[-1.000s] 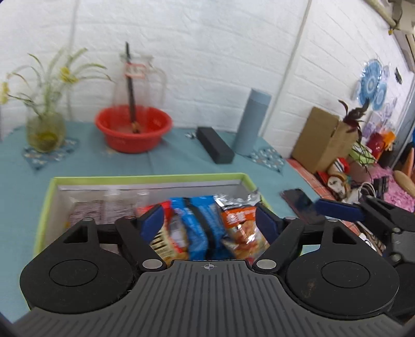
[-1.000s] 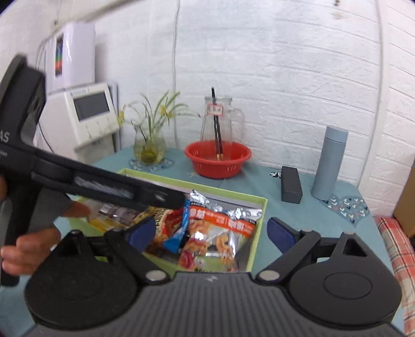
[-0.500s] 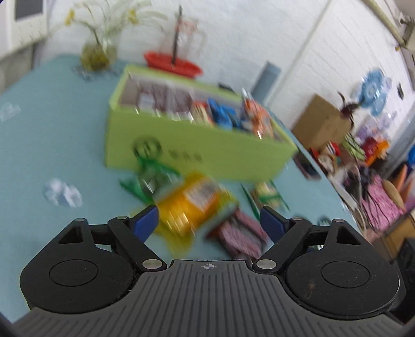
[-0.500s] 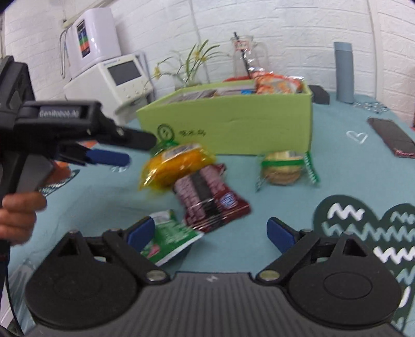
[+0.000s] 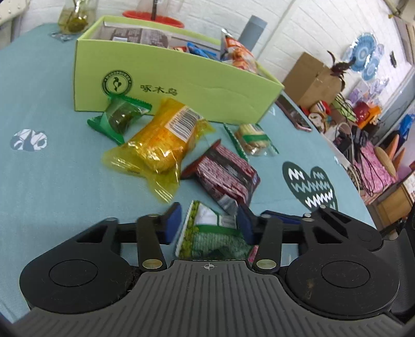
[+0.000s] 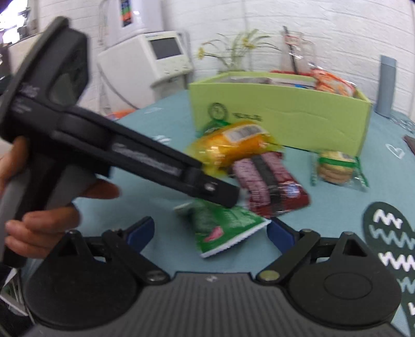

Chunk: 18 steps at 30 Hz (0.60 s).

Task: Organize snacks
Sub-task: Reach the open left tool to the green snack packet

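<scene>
White-painted brick walls close off the room behind a teal tabletop point(image 5: 52, 181) printed with dark heart shapes, and a lime-green cardboard box point(image 5: 181, 85) stands on it as the landmark for everything else. Inside the box, packets already stand upright, an orange-and-silver one point(image 5: 237, 53) poking above the rim at its right end. Just in front of the box's printed wall lie loose snacks: a small dark-green wrapped sweet point(image 5: 120, 118) touching the wall near the round logo, a yellow cellophane pack point(image 5: 162, 140) tilted beside it, a clear sleeve of round biscuits point(image 5: 253, 138) further right, and a dark red packet point(image 5: 225, 176) nearer the camera. Nearest of all, well out from the box, lies a green-and-white snack bag point(image 5: 210, 233). The left gripper point(image 5: 208, 224) points down at this bag with its jaws straddling it; they have just been closing, and the blue pads stand right at the bag's edges, though whether they press on it cannot be told. In the right wrist view that same tool reaches in from the left, held by a hand point(image 6: 39, 223), its tip over the green-and-white snack bag point(image 6: 223, 225). The right gripper point(image 6: 210, 233) hovers low on the near side of the bag, its jaws spread wide and gripping nothing. Beyond the box stand a red bowl point(image 5: 153, 19), a grey flask point(image 5: 253, 32) and a glass vase point(image 5: 74, 15) of stems.
</scene>
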{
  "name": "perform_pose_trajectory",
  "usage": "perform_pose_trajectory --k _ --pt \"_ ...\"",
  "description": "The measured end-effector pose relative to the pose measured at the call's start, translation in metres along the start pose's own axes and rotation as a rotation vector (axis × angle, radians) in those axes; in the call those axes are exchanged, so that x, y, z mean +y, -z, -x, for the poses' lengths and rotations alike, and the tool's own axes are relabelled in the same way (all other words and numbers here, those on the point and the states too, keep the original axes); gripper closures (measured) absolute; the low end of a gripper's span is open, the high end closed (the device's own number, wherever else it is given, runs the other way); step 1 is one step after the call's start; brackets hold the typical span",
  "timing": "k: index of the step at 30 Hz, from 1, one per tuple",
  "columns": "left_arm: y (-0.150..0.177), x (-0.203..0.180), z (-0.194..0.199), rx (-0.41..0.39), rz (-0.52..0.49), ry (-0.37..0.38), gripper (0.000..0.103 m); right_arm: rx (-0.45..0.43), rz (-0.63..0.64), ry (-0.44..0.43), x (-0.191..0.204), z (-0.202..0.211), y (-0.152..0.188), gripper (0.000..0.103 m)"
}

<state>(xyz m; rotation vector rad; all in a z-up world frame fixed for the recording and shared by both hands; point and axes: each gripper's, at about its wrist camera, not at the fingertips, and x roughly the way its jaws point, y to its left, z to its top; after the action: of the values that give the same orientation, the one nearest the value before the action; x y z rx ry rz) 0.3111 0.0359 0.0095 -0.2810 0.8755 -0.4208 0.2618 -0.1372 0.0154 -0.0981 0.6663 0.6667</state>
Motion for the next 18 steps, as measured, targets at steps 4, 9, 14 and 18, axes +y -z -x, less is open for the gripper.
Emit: perform_pose_trajectory --k 4,9,14,18 --pt "0.01 -0.001 0.009 -0.012 -0.008 0.006 0.081 -0.004 0.068 -0.042 0.029 0.011 0.007 0.01" --pt "0.03 -0.006 0.025 -0.025 -0.042 -0.003 0.079 0.024 0.085 -0.056 0.055 0.018 0.021 0.01" --pt "0.039 -0.002 0.055 -0.095 -0.006 -0.052 0.058 0.0 0.042 0.01 0.057 0.022 0.021 0.01" --pt "0.047 0.009 0.066 -0.065 0.052 -0.012 0.059 -0.011 0.033 0.039 0.057 0.015 0.019 0.012"
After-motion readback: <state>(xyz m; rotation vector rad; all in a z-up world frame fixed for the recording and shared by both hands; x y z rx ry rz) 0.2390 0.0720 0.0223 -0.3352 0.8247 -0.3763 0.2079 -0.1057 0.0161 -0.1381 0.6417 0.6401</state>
